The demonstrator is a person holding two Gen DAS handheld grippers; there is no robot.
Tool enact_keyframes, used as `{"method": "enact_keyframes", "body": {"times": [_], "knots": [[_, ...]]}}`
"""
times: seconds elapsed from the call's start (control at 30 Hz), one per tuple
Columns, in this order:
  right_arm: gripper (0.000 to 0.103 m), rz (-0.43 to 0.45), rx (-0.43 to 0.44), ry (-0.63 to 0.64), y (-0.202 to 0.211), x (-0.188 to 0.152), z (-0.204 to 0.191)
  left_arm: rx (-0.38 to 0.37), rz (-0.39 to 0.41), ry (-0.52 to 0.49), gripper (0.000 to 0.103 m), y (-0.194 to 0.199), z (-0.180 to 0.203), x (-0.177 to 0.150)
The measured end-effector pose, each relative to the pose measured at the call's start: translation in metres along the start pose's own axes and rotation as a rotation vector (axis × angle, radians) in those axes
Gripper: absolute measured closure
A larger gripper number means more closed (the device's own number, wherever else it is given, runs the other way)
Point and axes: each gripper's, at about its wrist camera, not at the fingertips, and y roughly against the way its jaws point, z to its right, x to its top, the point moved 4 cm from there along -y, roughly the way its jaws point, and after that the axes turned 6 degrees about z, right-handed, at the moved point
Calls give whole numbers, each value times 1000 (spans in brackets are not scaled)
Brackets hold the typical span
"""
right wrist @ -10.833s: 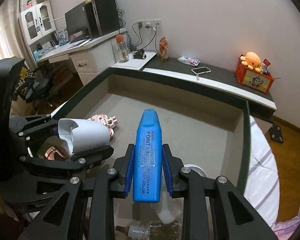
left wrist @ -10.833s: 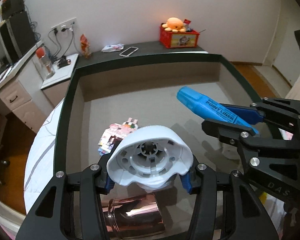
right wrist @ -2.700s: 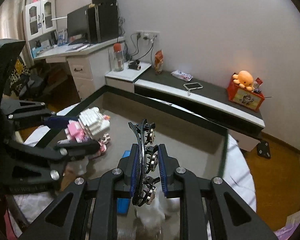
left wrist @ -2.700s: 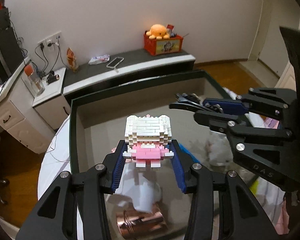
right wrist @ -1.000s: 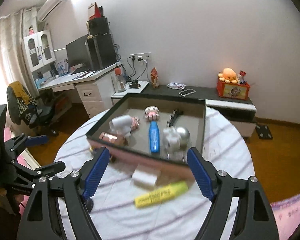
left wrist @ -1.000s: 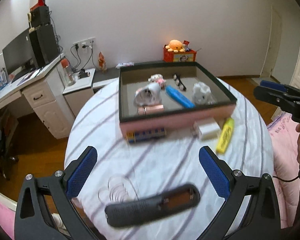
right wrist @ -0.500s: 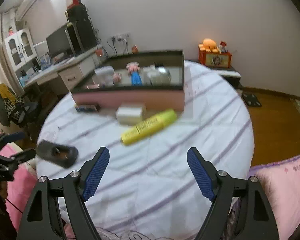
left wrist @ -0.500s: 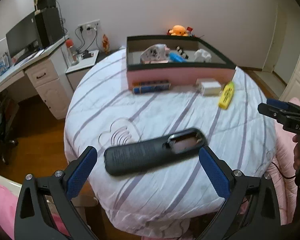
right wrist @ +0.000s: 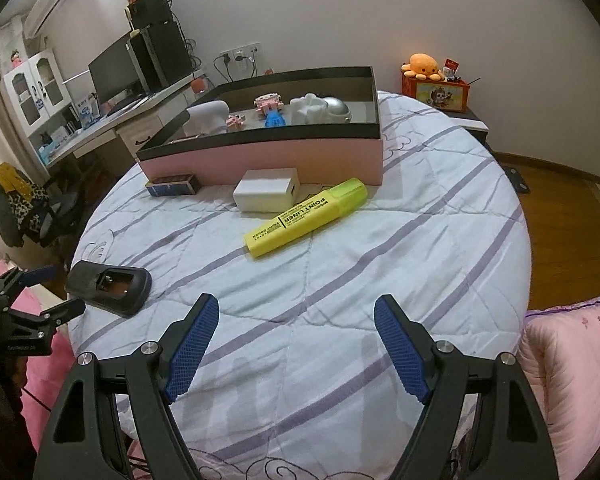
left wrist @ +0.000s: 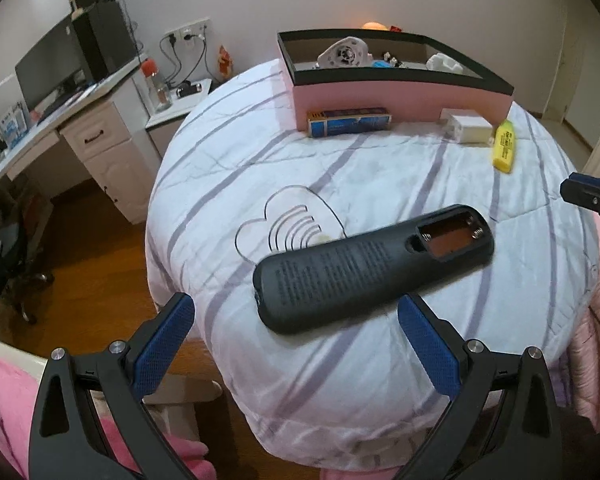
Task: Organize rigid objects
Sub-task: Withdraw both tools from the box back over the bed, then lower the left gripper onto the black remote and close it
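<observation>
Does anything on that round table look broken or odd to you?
The black remote near the table's edge lies face down with its battery cover missing: the compartment is open and empty, springs showing. Nothing else looks damaged.

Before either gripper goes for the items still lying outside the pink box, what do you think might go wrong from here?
1. The black remote lies face down near the table's near edge; a nudge from the open left gripper might push it off.
2. The yellow highlighter rests against the white charger block, so the open right gripper closing on one may shift the other.
3. The quilted cover is soft; fingertips could snag it.
</observation>
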Motion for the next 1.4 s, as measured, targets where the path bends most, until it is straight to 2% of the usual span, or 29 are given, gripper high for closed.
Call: {"method": "enact_keyframes", "body": {"times": [0.17, 0.3, 0.43, 0.5, 0.57, 0.63, 0.7, 0.8, 0.93, 1.03, 1.13, 1.17, 1.2, 1.23, 1.33, 1.4], "knots": [[21, -28, -4, -5, -11, -1, 3, -87, 40, -71, 0, -4, 14, 12], [22, -38, -8, -9, -15, -1, 6, -172, 32, -99, 0, -11, 25, 17], [22, -45, -3, -5, -17, 0, 8, -192, 22, -178, 0, -16, 37, 19], [22, -51, -1, -6, -19, 1, 9, -173, 7, -221, 0, -23, 41, 18], [22, -51, 0, -10, -21, 1, 10, -187, -5, -162, 0, -26, 36, 21], [22, -52, 2, -11, -22, 1, 11, -172, -33, -69, 1, -32, 26, 25], [22, -52, 2, -6, -23, 2, 10, -157, -40, -18, 2, -36, 22, 29], [22, -53, 4, -4, -25, 3, 11, -120, -29, 57, 12, -38, 17, 37], [22, -52, 7, 0, -26, 3, 11, -58, -34, 178, 12, -46, 7, 44], [21, -52, 8, 6, -27, 3, 11, -31, -67, 163, 7, -45, 12, 42], [21, -51, 16, 13, -27, 3, 12, -70, -81, 123, 8, -38, 18, 37], [21, -49, 20, 14, -27, 2, 12, -84, -72, 116, 15, -35, 19, 36], [21, -46, 22, 13, -27, 2, 13, -85, -63, 106, 28, -32, 21, 34], [20, -43, 24, 12, -27, 2, 13, -71, -61, 93, 33, -30, 22, 33], [19, -39, 28, 10, -27, 3, 12, -81, -74, 105, 42, -25, 24, 32], [19, -37, 33, 5, -27, 3, 13, -94, -88, 120, 42, -23, 28, 32]]}}
